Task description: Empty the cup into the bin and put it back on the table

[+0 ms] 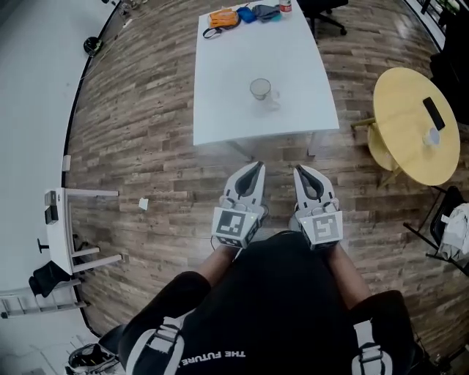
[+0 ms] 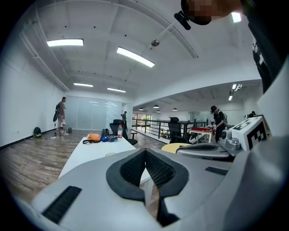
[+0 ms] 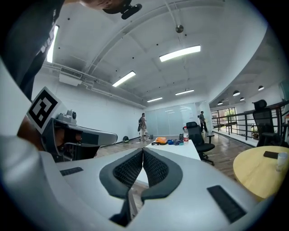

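Observation:
A clear glass cup with a handle stands near the middle of the long white table. Only its rim peeks over the left gripper's body in the left gripper view. My left gripper and right gripper are held side by side close to my body, over the floor short of the table's near edge. Both are shut with nothing between their jaws. In their own views the left gripper and right gripper point level across the room. No bin is in view.
An orange bag, blue items and a bottle lie at the table's far end. A round yellow table with a phone stands to the right, with office chairs beyond. People stand far off in the room. A white desk is at the left.

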A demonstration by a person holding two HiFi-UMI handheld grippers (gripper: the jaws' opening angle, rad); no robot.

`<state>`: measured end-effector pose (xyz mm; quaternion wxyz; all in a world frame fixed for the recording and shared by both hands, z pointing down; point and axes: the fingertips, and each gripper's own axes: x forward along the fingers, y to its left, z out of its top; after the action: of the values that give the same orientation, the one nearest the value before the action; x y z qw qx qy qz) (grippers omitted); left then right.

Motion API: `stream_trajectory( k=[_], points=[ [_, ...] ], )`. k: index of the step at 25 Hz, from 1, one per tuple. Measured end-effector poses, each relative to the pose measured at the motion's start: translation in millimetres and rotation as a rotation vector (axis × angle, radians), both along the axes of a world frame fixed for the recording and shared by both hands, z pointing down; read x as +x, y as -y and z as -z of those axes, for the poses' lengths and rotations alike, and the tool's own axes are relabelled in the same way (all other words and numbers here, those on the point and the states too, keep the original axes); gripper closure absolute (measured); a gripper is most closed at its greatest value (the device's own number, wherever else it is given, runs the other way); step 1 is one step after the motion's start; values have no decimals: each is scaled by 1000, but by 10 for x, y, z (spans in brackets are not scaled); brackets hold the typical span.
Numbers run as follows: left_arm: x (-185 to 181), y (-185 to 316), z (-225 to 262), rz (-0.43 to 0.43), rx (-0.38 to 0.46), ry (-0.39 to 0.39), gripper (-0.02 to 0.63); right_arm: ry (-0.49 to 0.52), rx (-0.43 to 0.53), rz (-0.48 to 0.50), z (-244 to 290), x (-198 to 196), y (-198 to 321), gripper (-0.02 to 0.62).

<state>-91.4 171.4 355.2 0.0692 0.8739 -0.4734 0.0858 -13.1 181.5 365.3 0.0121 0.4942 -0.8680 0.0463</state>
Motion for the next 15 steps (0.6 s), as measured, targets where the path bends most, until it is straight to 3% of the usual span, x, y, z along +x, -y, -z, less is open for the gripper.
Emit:
stream_trajectory(
  k=[7,15],
  points=[
    [-13,782,-103,60,-25,5,584,12,-44,71,-98,56,696,580],
    [-301,1607,-352,16,-30,-13,584,-49,-82,52,-307,-198,1467,580]
  ],
)
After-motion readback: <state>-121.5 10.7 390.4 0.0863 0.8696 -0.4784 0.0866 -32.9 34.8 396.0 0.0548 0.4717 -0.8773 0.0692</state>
